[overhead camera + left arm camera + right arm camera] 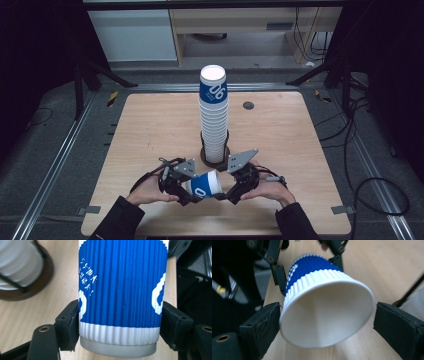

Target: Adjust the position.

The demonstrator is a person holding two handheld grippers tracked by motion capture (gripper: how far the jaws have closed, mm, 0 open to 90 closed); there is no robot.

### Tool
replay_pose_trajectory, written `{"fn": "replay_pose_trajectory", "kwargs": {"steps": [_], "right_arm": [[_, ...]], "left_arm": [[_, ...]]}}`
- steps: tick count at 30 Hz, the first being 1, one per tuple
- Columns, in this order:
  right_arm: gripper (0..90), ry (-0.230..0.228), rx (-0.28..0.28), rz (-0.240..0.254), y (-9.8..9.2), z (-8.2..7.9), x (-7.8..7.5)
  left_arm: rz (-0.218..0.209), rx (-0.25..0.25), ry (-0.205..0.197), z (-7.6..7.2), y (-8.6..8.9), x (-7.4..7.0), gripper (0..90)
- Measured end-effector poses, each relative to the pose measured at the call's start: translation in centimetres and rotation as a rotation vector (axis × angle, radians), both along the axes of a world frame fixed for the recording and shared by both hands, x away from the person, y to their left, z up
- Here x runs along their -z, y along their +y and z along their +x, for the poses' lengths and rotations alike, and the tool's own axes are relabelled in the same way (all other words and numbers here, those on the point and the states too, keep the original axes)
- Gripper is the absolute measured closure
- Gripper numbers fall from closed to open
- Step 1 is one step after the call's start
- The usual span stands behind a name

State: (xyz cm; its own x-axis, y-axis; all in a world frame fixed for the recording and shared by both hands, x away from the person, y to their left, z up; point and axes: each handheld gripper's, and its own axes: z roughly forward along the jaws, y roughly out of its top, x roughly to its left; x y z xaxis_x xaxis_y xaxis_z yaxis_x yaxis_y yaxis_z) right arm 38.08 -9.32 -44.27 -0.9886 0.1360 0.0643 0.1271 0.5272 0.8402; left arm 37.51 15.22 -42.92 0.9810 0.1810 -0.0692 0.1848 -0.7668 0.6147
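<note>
A blue and white ribbed paper cup point(204, 185) lies on its side in the air just above the table's near edge, held between both hands. My left gripper point(192, 193) is shut on its base end; the pads point(71, 325) press on both sides of the cup point(120, 290). My right gripper point(223, 194) is open around the cup's mouth point(324, 315): its right pad point(397, 327) stands apart from the rim, and the left pad sits right against it. Behind the hands a tall stack of the same cups point(214, 115) stands in a dark wire holder point(204, 158).
The wooden table point(150, 125) has a small dark round mark point(248, 105) at the back right. The holder's round base point(37, 282) and the stack's foot point(17, 262) are close to the left of the held cup. Cables lie on the floor at the right.
</note>
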Motion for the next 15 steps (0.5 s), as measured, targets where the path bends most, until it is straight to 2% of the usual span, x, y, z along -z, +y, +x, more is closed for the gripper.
{"fn": "replay_pose_trajectory", "kwargs": {"steps": [4,7,8,9,11,12,13,15], "right_arm": [[7.7,-0.007,0.048,0.087,-1.3,0.3,-1.1],[7.9,-0.017,0.083,0.129,-2.1,0.5,-1.6],[7.9,-0.017,0.083,0.129,-2.1,0.5,-1.6],[7.9,-0.008,0.092,0.154,-2.3,0.6,-1.8],[7.8,0.0,0.09,0.166,-2.4,0.6,-1.8],[7.8,0.0,0.09,0.166,-2.4,0.6,-1.8],[8.2,0.013,0.083,0.189,-2.2,0.5,-1.9],[8.2,0.017,0.076,0.205,-2.1,0.4,-2.0]], "left_arm": [[-0.084,-0.053,-0.029,0.4,1.2,-0.8,27.0],[-0.17,-0.086,-0.043,0.4,1.7,-1.5,26.9],[-0.17,-0.086,-0.043,0.4,1.7,-1.5,26.9],[-0.226,-0.095,-0.049,0.4,1.9,-1.8,26.9],[-0.254,-0.095,-0.056,0.2,1.8,-1.9,26.9],[-0.254,-0.095,-0.056,0.2,1.8,-1.9,26.9],[-0.272,-0.09,-0.06,0.1,1.6,-1.9,26.9],[-0.282,-0.087,-0.061,-0.1,1.2,-1.8,26.9]]}}
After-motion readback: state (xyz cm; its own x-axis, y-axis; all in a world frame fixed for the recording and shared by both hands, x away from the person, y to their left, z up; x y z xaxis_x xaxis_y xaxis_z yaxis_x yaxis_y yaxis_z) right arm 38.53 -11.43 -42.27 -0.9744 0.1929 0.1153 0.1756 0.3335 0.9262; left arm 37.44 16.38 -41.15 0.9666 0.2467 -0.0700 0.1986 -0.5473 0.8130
